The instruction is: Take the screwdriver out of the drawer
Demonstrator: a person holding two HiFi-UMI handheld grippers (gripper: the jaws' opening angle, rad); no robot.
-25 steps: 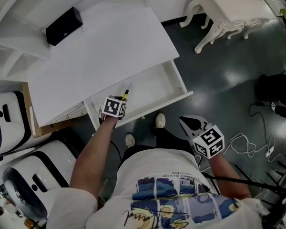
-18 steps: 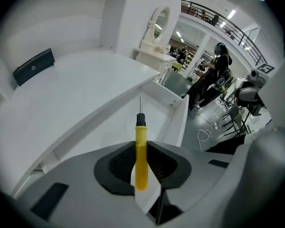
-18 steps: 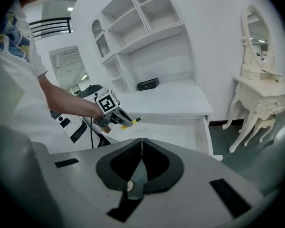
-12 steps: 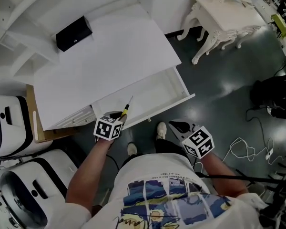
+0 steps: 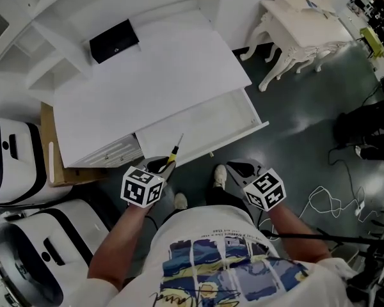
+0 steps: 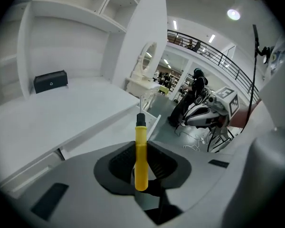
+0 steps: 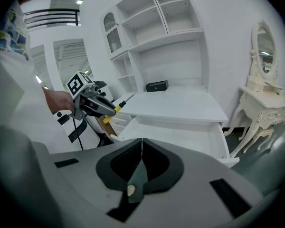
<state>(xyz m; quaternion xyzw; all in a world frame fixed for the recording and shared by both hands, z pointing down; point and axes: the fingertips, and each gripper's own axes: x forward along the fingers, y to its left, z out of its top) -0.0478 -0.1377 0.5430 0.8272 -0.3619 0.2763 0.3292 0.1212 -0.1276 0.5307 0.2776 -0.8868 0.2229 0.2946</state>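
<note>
Left fingers (image 6: 118,164): closed on the yellow handle of the screwdriver (image 6: 141,156), with a dark pad against each side of it.
Screwdriver: held in the air, out of the drawer (image 5: 256,127). Its black collar and thin metal shaft run straight on from the grip. In the head view the tip lies over the drawer's front edge, near its left end.
Left gripper (image 5: 164,165): tilted downward and aimed at the drawer front. Its marker cube (image 5: 141,187) sits just behind the fingers, with the person's bare forearm below it.
Right fingers (image 7: 128,167): pressed together along one seam, with nothing between them.
Right gripper (image 5: 237,169): held over the floor (image 5: 294,123), in front of the drawer's right half and well apart from the left gripper.
Drawer: pulled out from under the tabletop (image 5: 153,75), its white inside turned up to the head view.
Tabletop: white, with a black box (image 5: 114,40) at its back edge, under the white shelves (image 7: 168,20).
Floor: dark and glossy, with the person's shoes (image 5: 220,175) just in front of the drawer.
Dressing table (image 5: 301,31): white with carved legs, standing to the right.
Cables (image 5: 326,200): lying loose at the right of the floor.
</note>
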